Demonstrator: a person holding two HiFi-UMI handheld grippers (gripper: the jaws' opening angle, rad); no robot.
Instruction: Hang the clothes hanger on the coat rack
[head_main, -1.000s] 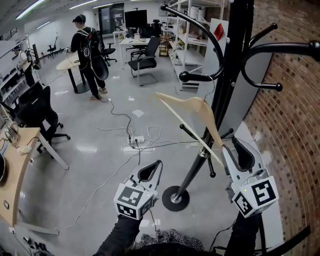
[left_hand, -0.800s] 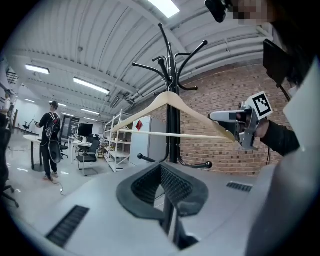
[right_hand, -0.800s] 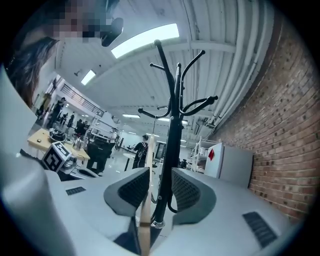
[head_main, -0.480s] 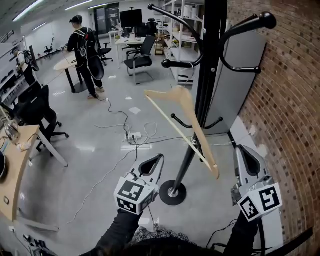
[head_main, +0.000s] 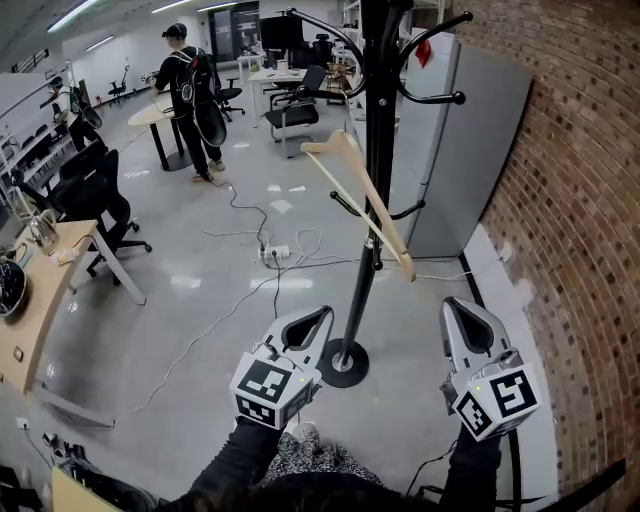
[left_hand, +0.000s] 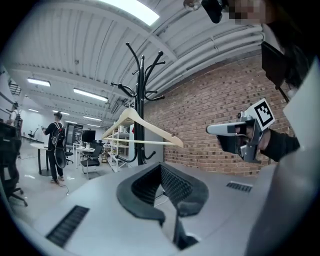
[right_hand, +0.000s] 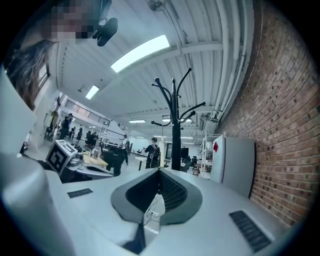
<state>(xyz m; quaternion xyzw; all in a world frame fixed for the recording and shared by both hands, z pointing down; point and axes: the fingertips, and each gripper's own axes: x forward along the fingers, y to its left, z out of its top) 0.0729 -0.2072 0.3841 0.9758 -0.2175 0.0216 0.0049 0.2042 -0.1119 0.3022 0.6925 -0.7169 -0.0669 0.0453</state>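
The black coat rack (head_main: 376, 150) stands on its round base (head_main: 343, 362) in front of me. A light wooden clothes hanger (head_main: 365, 200) hangs from one of its upper hooks, tilted, with its low end toward my right. In the left gripper view the hanger (left_hand: 135, 125) hangs against the rack (left_hand: 141, 110). My left gripper (head_main: 322, 314) is shut and empty, well short of the rack. My right gripper (head_main: 452, 303) is also apart from the hanger, its jaws closing to shut with nothing between them. The right gripper view shows only the rack (right_hand: 175, 135) beyond the jaws.
A brick wall (head_main: 590, 200) runs along the right, with a grey cabinet (head_main: 470, 140) against it. A power strip and cables (head_main: 272, 253) lie on the floor. A person (head_main: 190, 90) stands far off by desks and office chairs (head_main: 95, 190). A wooden desk (head_main: 40, 290) is at left.
Both grippers have drawn back from the rack. The right gripper, open at the hanger's low end a second ago, is clear of it and shut. The hanger stays on its hook.
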